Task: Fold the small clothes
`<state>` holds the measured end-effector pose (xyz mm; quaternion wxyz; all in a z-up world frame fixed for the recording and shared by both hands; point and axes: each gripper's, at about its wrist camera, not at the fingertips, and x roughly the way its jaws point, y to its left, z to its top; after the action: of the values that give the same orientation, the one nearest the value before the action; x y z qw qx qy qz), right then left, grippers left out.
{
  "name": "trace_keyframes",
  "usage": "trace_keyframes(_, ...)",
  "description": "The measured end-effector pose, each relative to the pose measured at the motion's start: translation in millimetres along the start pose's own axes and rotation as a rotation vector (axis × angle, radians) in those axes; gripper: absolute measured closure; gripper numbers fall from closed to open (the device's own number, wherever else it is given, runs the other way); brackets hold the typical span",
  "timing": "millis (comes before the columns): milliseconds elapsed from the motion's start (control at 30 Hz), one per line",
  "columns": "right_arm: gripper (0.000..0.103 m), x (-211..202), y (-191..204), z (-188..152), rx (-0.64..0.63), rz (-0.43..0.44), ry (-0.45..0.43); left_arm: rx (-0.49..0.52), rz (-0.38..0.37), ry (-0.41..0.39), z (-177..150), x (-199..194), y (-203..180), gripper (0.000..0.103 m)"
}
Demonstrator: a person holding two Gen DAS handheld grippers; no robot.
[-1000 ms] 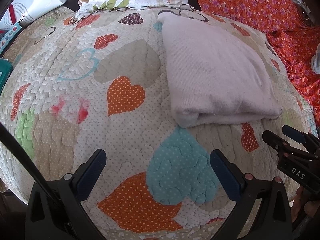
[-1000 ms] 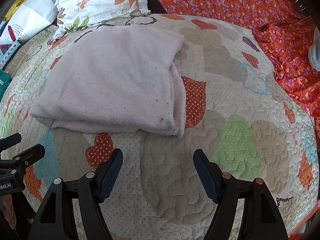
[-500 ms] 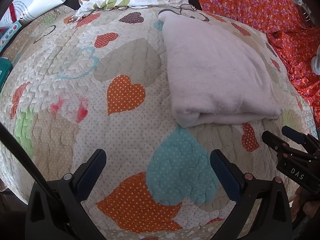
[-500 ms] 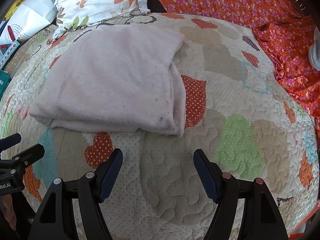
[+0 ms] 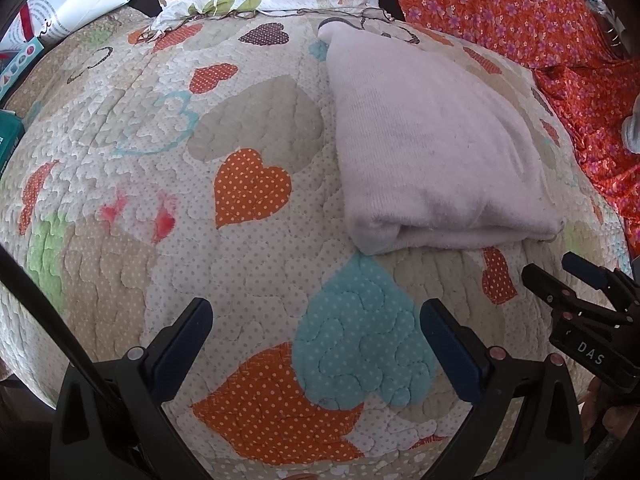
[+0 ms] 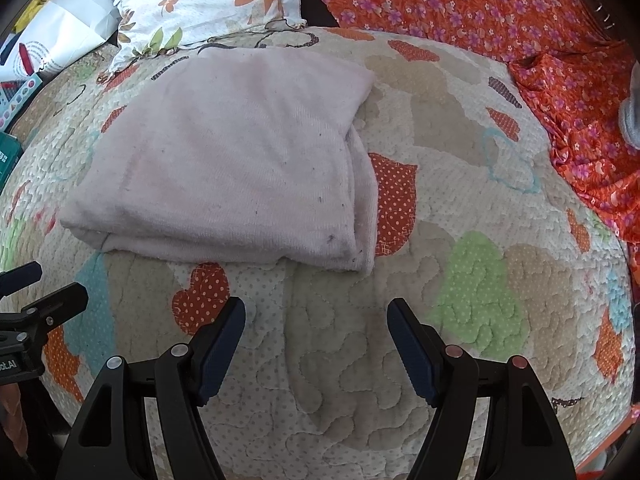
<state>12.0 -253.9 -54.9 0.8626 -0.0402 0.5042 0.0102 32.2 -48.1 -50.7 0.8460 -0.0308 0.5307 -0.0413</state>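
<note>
Nearest, the left claw and right claw hang with jaws apart, empty, above the quilt. Beyond them the pale garment lies folded; folding looks finished, so next probably set it aside.

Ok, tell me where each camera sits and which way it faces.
Left wrist: on the left gripper, angled down at the heart-patterned quilt; its open fingers show, with the right gripper at the right edge.
Right wrist: on the right gripper, angled down at the folded pale pink cloth; its open fingers show, with the left gripper at the left edge.
Shared: cloth, quilt, floral pillow, orange floral fabric.
</note>
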Motion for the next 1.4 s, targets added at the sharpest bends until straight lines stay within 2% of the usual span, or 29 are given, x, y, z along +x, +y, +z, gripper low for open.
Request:
trace_keyframes(567, 0.025, -2, 0, -1, -0.029, -0.058, -0.001, 0.019, 0.006, -0.017, 0, 0, -3, 0.0)
trace_keyframes(767, 0.025, 2, 4, -2, -0.1, -0.206, 0.003, 0.018, 0.015, -0.019, 0, 0, -1, 0.0)
trace_keyframes(867, 0.025, 3, 4, -3, -0.116, -0.244, 0.009, 0.02, 0.02, -0.02, 0, 1, -1, 0.0)
trace_keyframes(1400, 0.024, 3, 8, -4, -0.157, -0.269, 0.006, 0.022, 0.025, -0.012, -1, 3, -2, 0.0)
